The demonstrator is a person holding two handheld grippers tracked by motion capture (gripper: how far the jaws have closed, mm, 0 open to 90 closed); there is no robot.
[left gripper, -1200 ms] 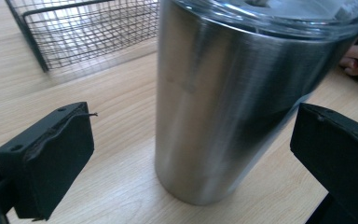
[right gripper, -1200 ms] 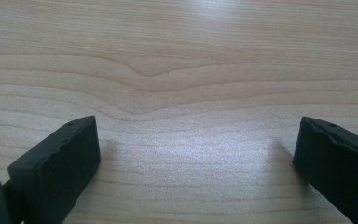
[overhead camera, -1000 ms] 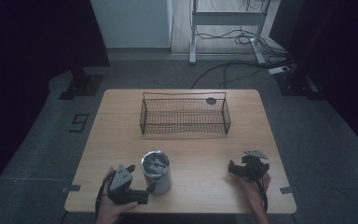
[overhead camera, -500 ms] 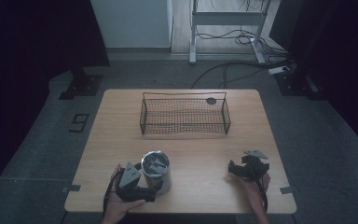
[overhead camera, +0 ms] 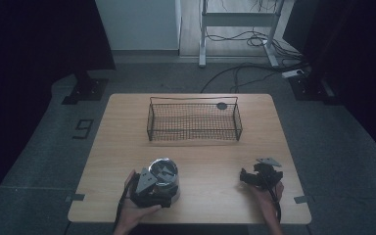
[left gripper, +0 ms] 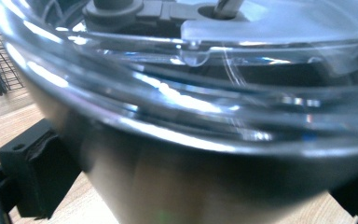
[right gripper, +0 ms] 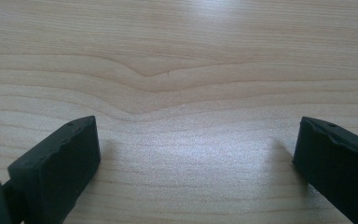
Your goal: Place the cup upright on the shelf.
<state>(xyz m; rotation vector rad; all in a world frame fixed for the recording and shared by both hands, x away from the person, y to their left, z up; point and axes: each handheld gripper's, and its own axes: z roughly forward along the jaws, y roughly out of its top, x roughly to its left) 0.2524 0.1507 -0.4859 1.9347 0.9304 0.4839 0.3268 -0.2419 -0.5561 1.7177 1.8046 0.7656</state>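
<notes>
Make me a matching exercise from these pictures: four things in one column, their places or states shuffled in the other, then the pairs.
Things:
1. wire basket
2. steel pot with clear lid
3. left tongs
4. right tongs

Places or states:
A. open over bare wood
B. far middle of the table
C. either side of the pot
D. near left of the table

Pairs: 1-B, 2-D, 3-C, 4-A

The left gripper (overhead camera: 162, 188) has closed in from beside the steel pot (overhead camera: 164, 179) to straddle it.

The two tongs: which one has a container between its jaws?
The left tongs, jaws either side of the steel container. The right tongs gape over bare table.
</notes>
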